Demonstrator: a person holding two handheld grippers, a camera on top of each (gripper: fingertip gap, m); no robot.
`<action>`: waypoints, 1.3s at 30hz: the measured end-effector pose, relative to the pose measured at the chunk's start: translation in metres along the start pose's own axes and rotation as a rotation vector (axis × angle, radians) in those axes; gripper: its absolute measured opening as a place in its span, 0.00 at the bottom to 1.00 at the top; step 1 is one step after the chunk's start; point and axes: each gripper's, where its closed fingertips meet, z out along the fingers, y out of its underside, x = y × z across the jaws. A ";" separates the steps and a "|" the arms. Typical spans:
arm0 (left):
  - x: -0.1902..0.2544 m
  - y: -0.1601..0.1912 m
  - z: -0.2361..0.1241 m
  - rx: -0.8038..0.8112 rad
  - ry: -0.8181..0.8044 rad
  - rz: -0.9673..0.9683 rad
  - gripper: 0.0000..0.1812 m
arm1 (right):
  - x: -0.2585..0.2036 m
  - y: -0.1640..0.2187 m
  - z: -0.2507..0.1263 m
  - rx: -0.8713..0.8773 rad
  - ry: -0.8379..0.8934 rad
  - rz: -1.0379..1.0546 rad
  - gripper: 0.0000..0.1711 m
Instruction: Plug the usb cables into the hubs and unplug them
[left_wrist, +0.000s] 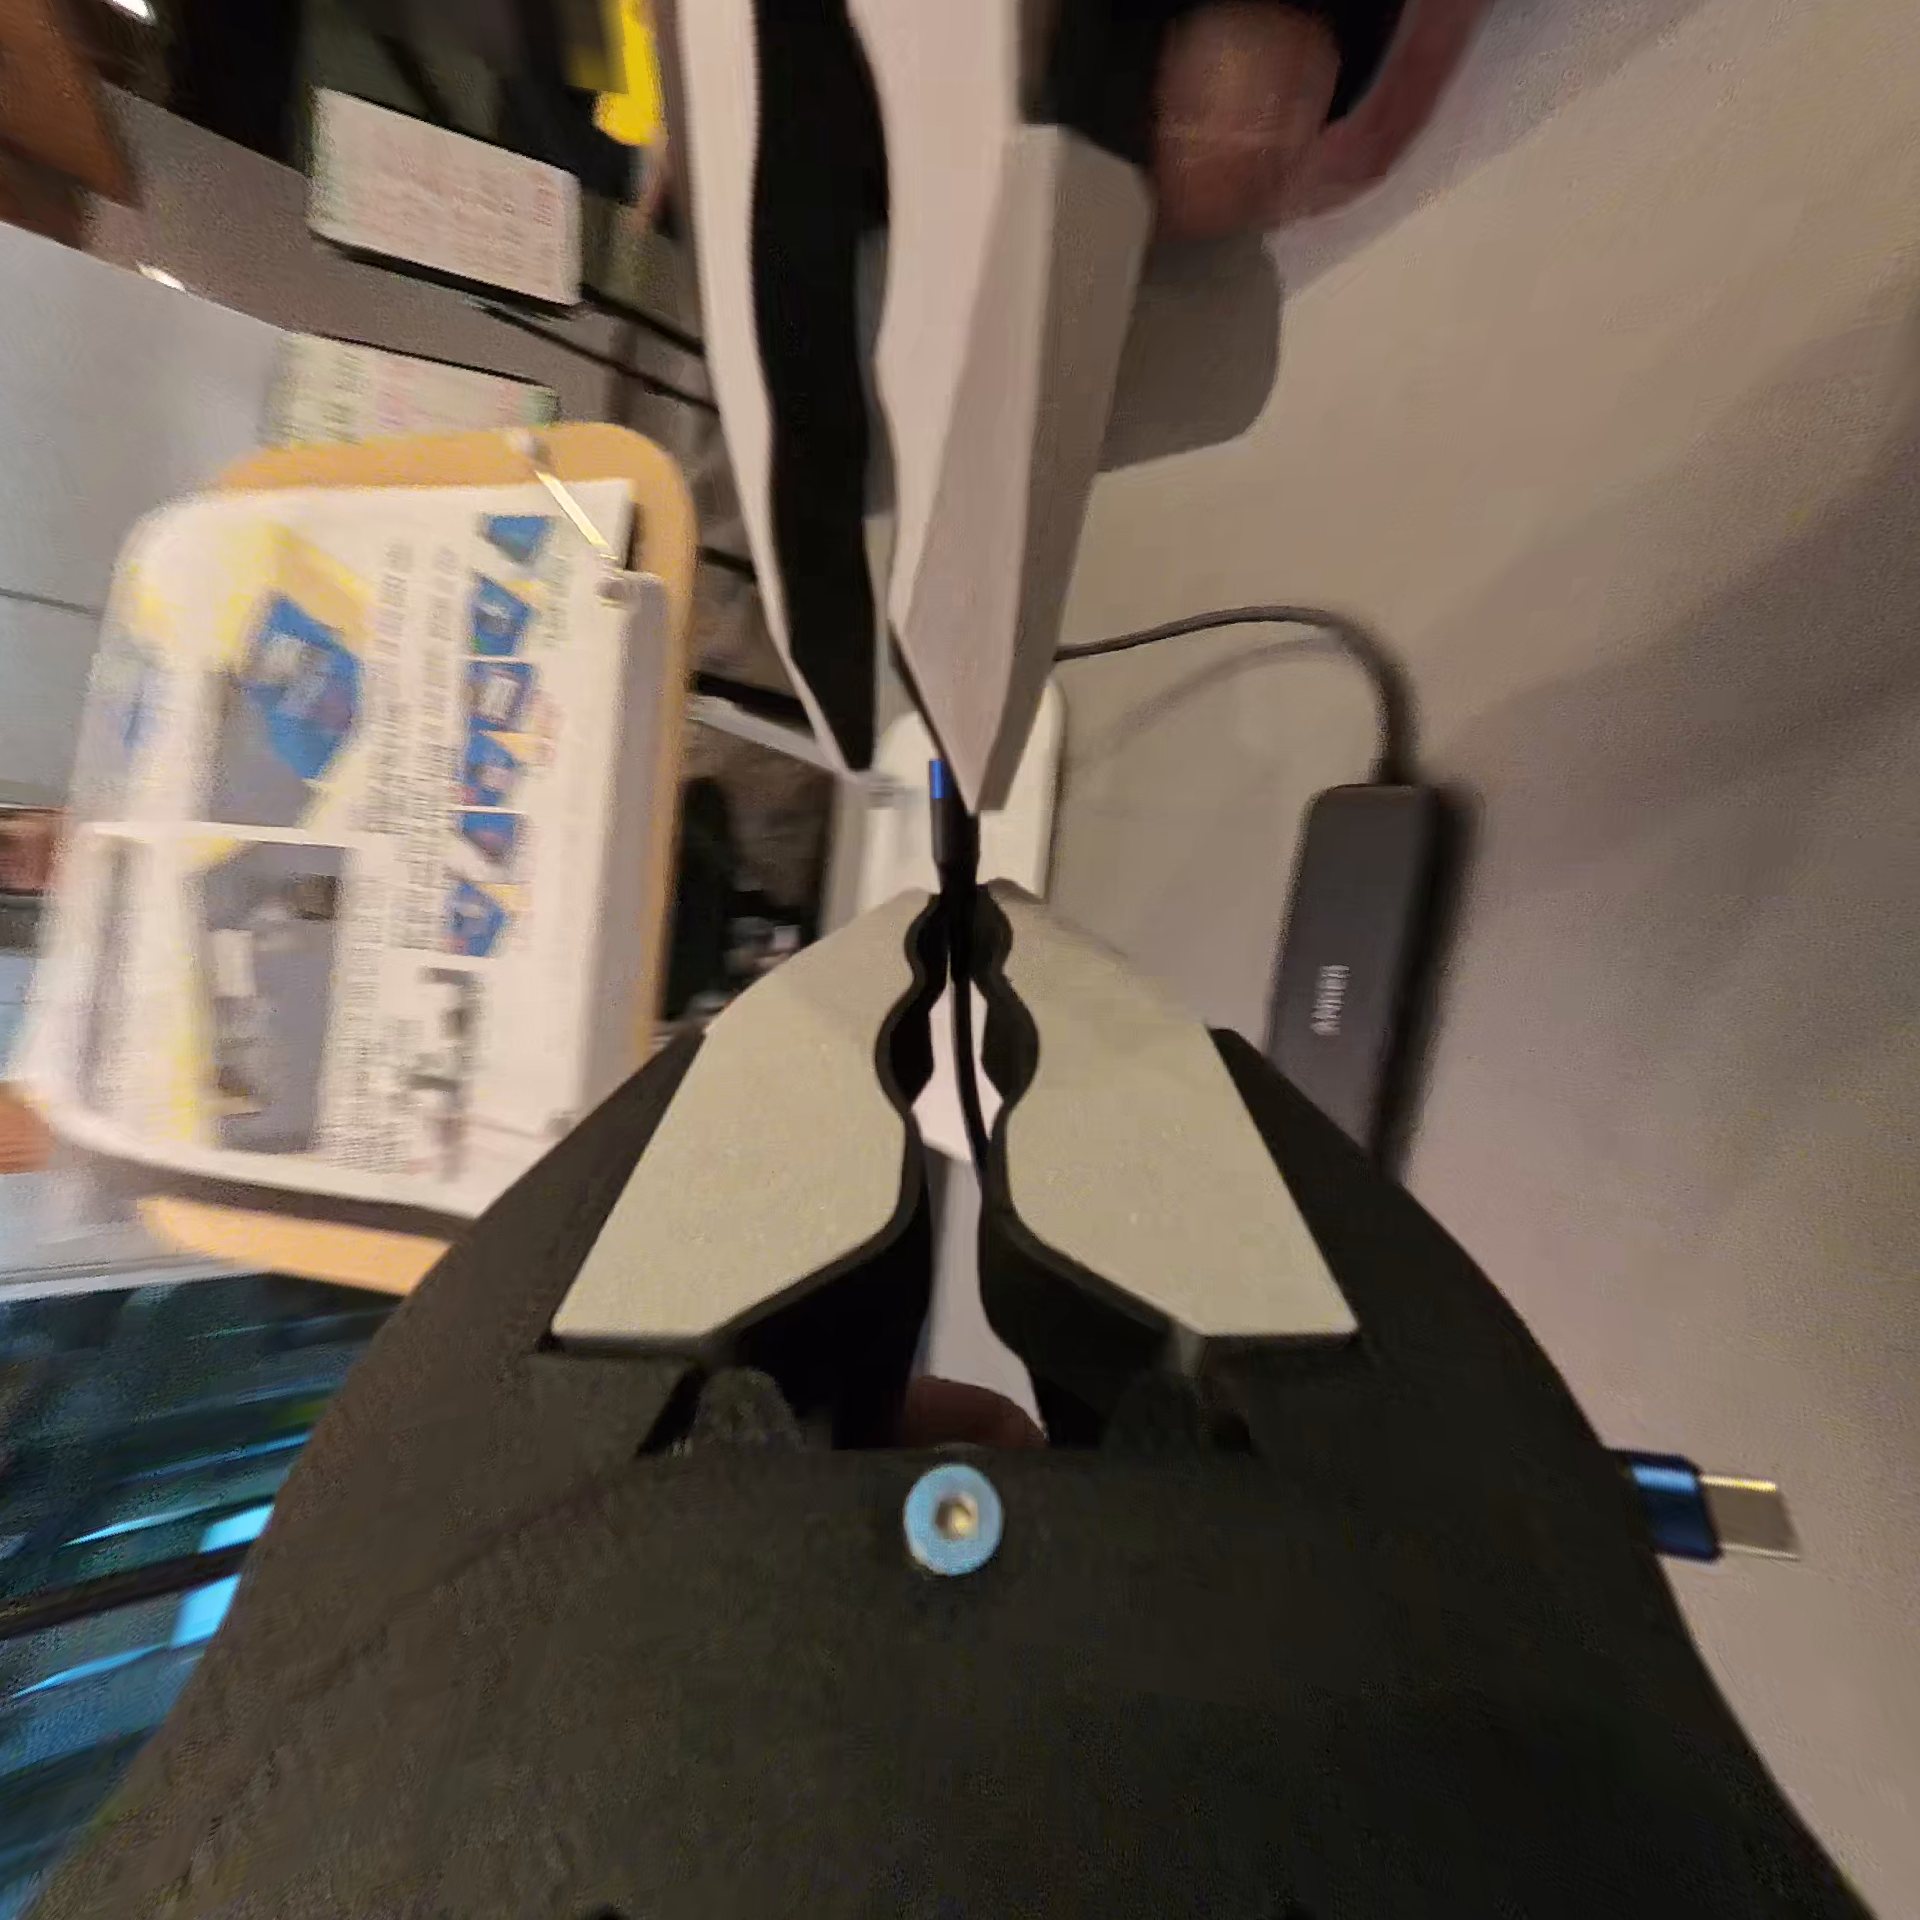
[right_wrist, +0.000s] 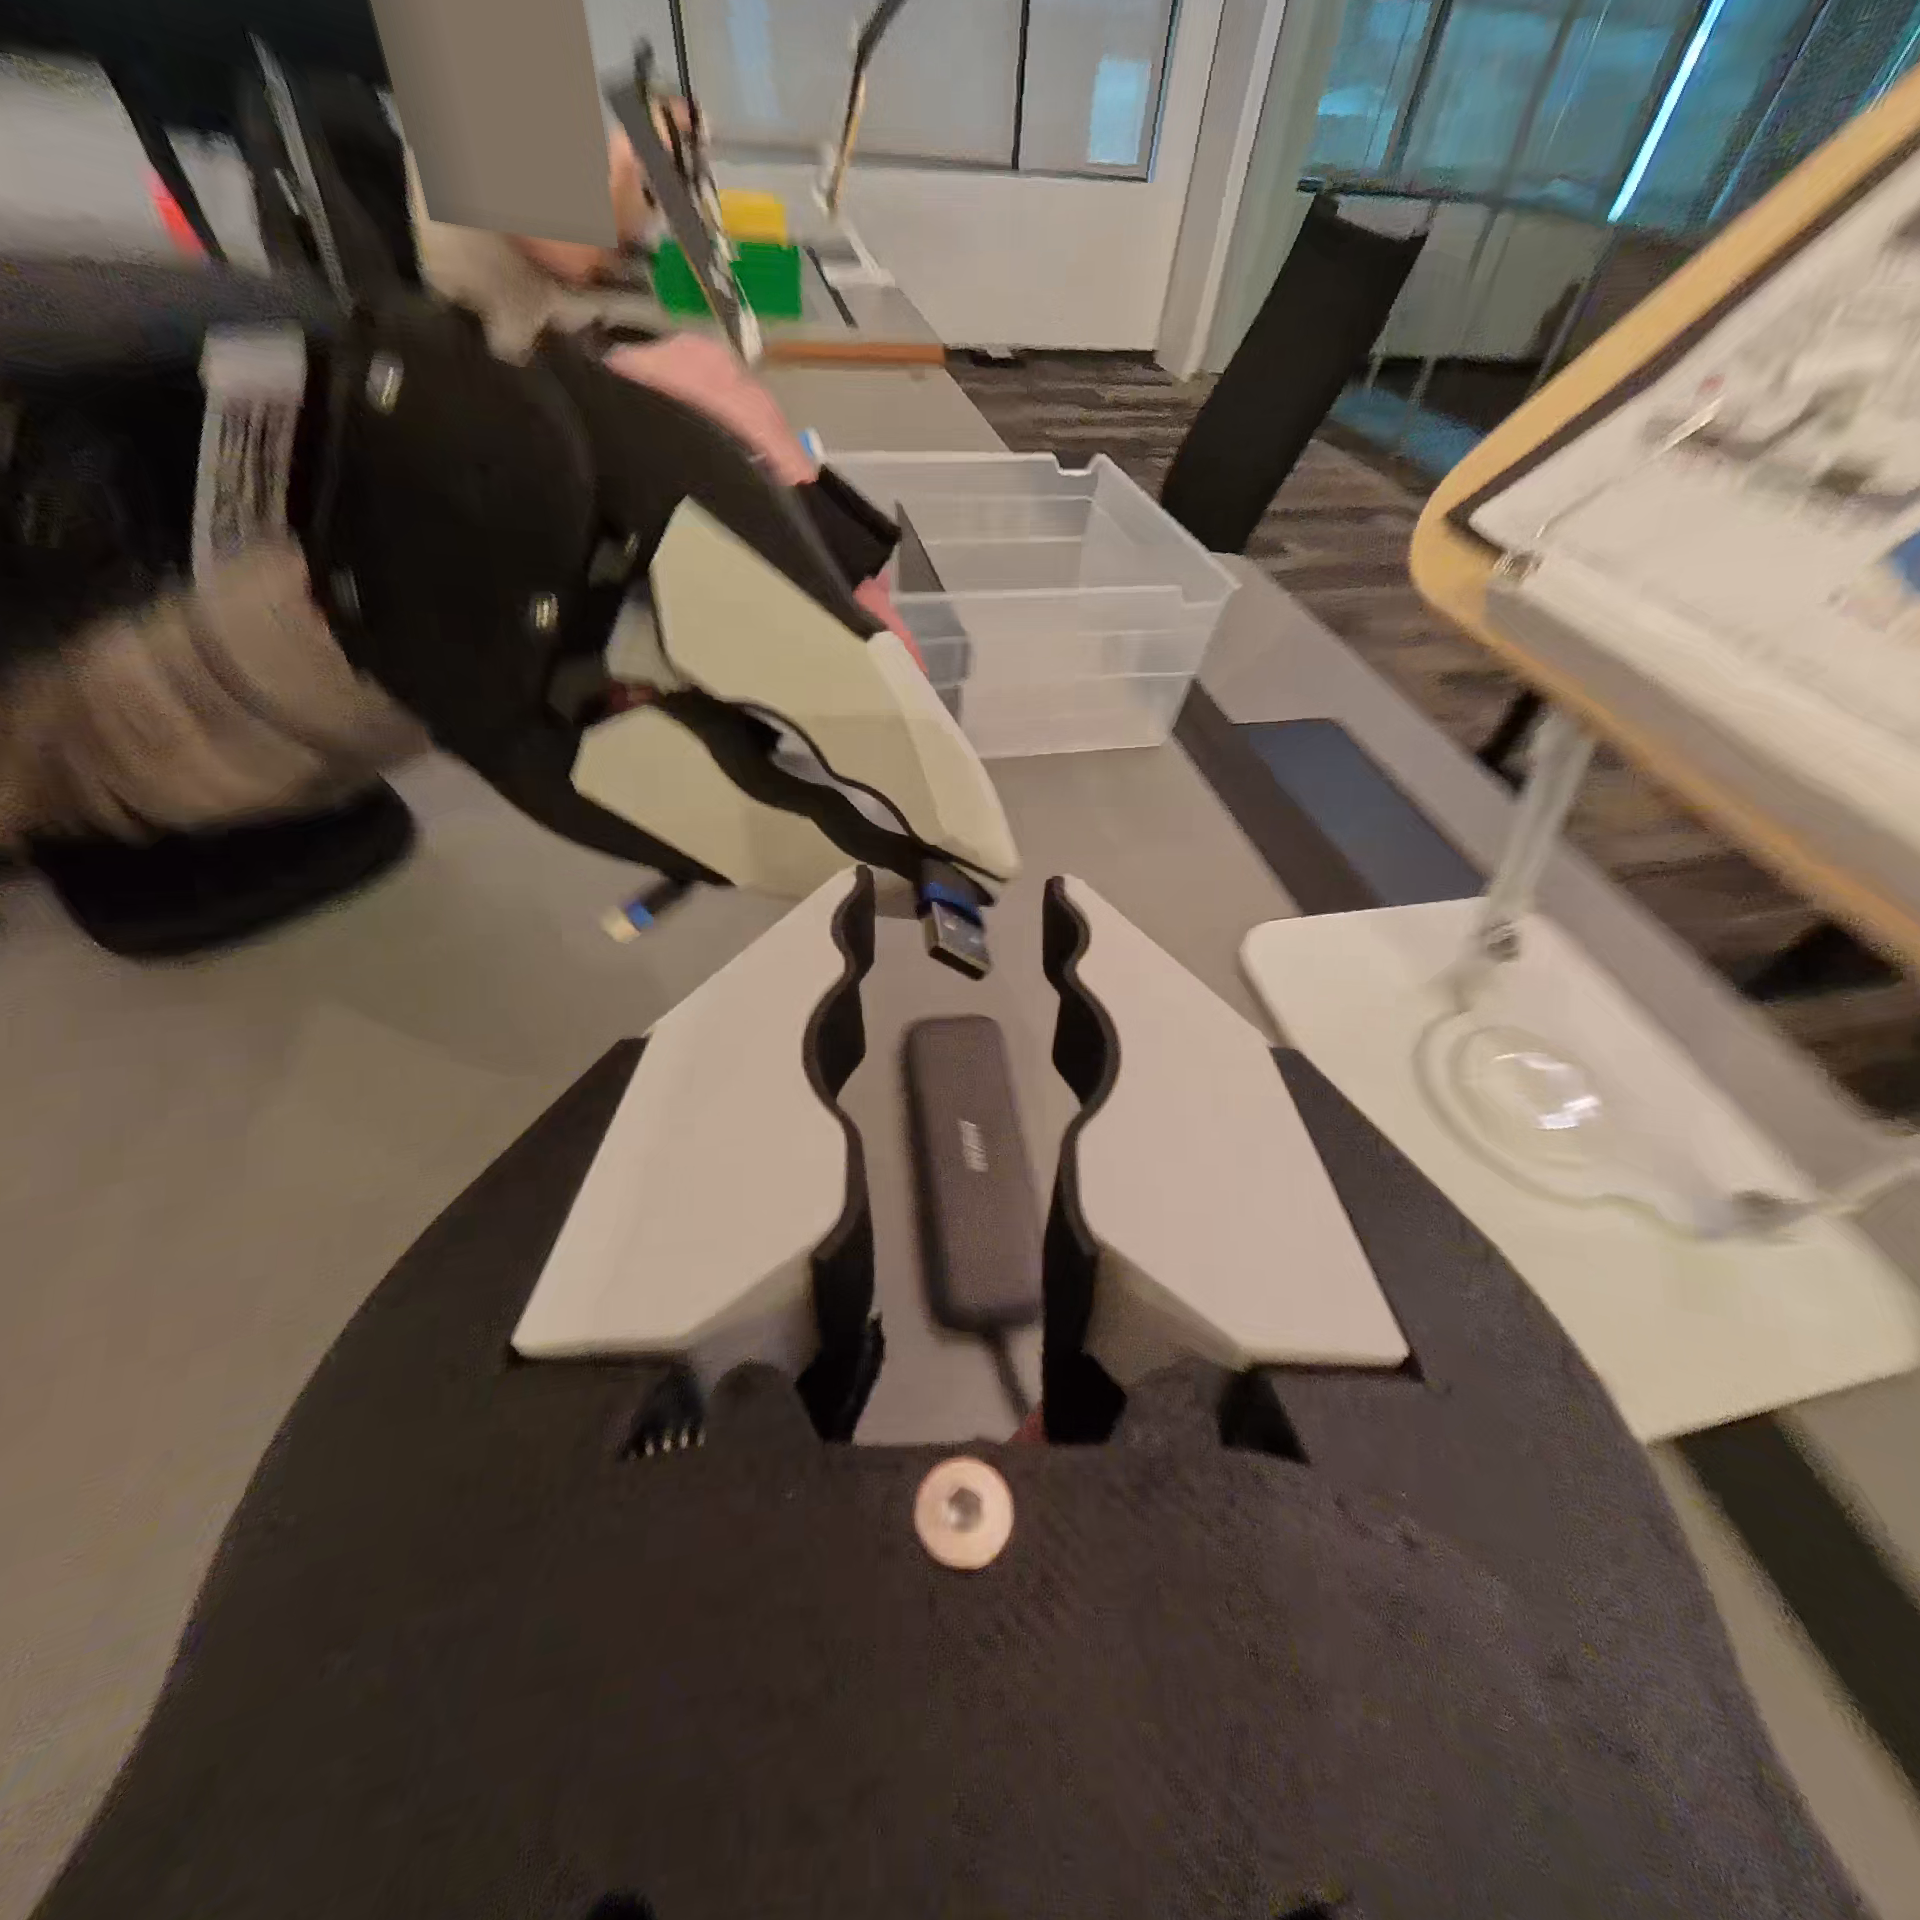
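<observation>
Grey tabletop (right_wrist: 260, 1143), office floor and glazing behind; both views motion-blurred.

Landmark: dark hub (right_wrist: 971, 1164), flat on the table.
- Right gripper (right_wrist: 956, 914) straddles the hub, fingers spread wide, gripping nothing, not touching it.
- Just past the hub's far end: USB-A plug (right_wrist: 956, 930), blue collar, hanging off the table, tilted down toward the hub. Left gripper (left_wrist: 961, 904) is clamped tight on its cable (left_wrist: 964, 1049), behind the plug.
- Second blue-collared plug (right_wrist: 631, 916) lies loose on the table, left of the hub's far end.
- Right of the hub: white stand base (right_wrist: 1558, 1247) carrying a printed board (left_wrist: 343, 831).
- Beyond: clear plastic bin (right_wrist: 1049, 613).

Risks, as I judge them:
- Hub isn't pinned, so a push from the plug will likely slide it.
- Grip is on cable rather than plug body, so the plug can droop or twist and miss the port.
- Blur suggests fast motion; overshoot possible.

Writing: small pale logo on the hub top, unreadable. Board print too smeared to read.
</observation>
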 end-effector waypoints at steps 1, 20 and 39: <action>0.006 0.000 -0.002 0.018 0.073 -0.065 0.02 | 0.001 0.002 -0.002 -0.038 0.044 -0.123 0.17; 0.068 0.018 -0.046 0.164 1.015 -0.498 0.02 | -0.051 0.034 0.036 -0.370 0.141 -1.168 0.15; 0.010 0.019 -0.038 0.214 0.670 -0.462 0.23 | -0.037 0.021 0.028 -0.201 0.074 -0.628 0.07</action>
